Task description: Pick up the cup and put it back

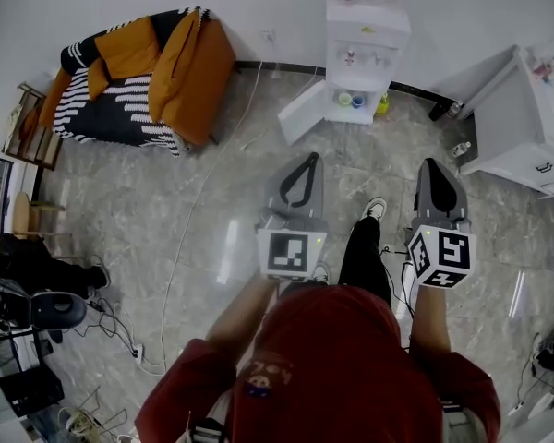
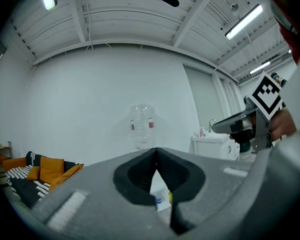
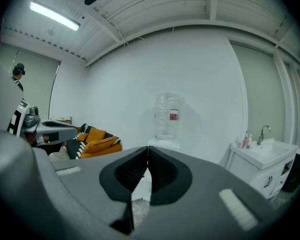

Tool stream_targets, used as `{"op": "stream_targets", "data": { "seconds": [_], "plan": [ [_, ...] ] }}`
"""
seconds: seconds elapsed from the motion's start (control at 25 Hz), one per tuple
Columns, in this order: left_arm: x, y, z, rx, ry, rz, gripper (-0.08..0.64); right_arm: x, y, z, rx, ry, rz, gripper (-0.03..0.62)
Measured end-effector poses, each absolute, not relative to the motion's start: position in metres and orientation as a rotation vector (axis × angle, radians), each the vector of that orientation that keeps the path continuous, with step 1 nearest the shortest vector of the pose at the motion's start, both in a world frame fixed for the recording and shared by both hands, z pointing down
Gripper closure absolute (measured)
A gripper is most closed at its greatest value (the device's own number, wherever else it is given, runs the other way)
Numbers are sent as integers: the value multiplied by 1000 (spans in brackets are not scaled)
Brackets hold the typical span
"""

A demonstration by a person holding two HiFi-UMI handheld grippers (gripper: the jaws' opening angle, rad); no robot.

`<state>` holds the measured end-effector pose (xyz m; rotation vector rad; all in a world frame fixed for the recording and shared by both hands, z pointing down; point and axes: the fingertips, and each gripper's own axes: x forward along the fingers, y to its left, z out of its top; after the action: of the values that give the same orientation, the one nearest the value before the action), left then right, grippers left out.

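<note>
A white water dispenser [image 1: 365,49] stands against the far wall with its lower cabinet door [image 1: 302,113] swung open. Small cups [image 1: 351,100], one bluish and one greenish, sit inside that cabinet. In the left gripper view they [image 2: 162,199] show as small blue and yellow shapes below the jaws. My left gripper [image 1: 307,160] is shut and holds nothing; it points level at the dispenser [image 2: 141,126], well short of it. My right gripper [image 1: 435,166] is beside it, also shut and empty, aimed toward the dispenser's bottle [image 3: 169,116].
A sofa with orange cushions [image 1: 138,72] stands at the back left. A white sink cabinet [image 1: 526,127] is at the right, with a small bottle [image 1: 459,149] on the floor by it. A white cable [image 1: 198,201] runs across the tiles. Chairs and gear [image 1: 37,307] crowd the left edge.
</note>
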<state>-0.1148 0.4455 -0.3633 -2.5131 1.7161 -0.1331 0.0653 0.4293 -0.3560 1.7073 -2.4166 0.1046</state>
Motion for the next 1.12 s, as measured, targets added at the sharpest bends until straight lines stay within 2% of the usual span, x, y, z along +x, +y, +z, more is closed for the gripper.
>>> {"op": "stream_targets", "data": {
  "seconds": [0.64,1.12],
  "plan": [
    [-29,284,-357,-2508,1679,-174,561,135,261,-340,1694,-2438,176,591],
    [24,144,-366,-2447,1872,-193,561,186,105,-332,1574,-2528,280,591]
  ]
}}
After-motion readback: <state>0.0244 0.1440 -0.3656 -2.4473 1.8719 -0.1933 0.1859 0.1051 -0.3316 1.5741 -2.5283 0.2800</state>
